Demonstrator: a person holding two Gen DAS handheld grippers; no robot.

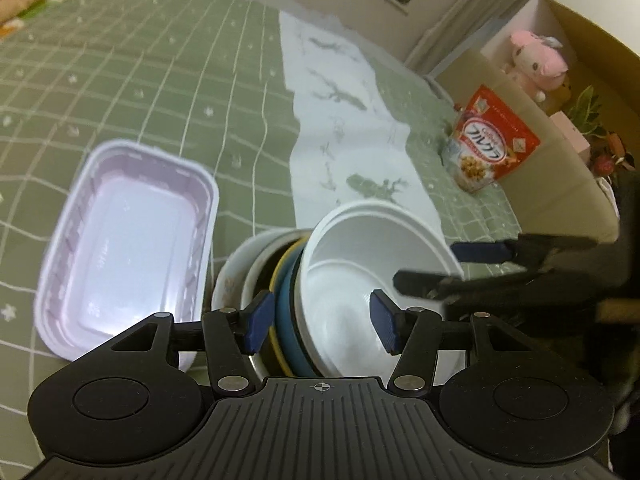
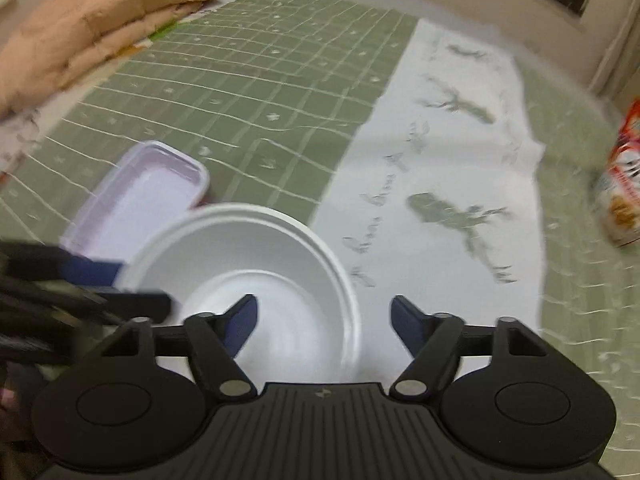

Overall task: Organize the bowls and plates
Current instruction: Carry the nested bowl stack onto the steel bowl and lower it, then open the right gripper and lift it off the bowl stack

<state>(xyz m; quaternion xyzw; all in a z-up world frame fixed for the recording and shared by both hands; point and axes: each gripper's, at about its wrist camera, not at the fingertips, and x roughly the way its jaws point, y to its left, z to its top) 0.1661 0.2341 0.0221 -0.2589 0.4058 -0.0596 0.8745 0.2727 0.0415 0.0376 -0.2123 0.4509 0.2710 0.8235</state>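
A white bowl [image 1: 360,264] [image 2: 248,248] lies tilted on top of a nested stack: a blue plate [image 1: 286,312], a yellow rim [image 1: 276,280], a steel bowl [image 1: 256,276] and a patterned plate [image 1: 228,276]. My left gripper [image 1: 322,322] [image 2: 145,286] is open. It straddles the stack's near rims, one pad outside and one inside the white bowl, and no press is visible. My right gripper [image 2: 324,320] [image 1: 425,265] is open across the bowl's other rim. Its left pad is over the bowl's inside and its right pad is over the cloth. The stack's underside is hidden.
A pale lilac rectangular basket [image 1: 132,248] [image 2: 156,188] stands just left of the stack. All sit on a green checked cloth [image 1: 160,80] crossed by a white printed runner [image 1: 340,120] [image 2: 440,160]. A red cereal bag [image 1: 492,140] [image 2: 624,184] stands at the right, with a pink plush toy [image 1: 536,60] behind it. Tan bedding [image 2: 100,20] lies far left.
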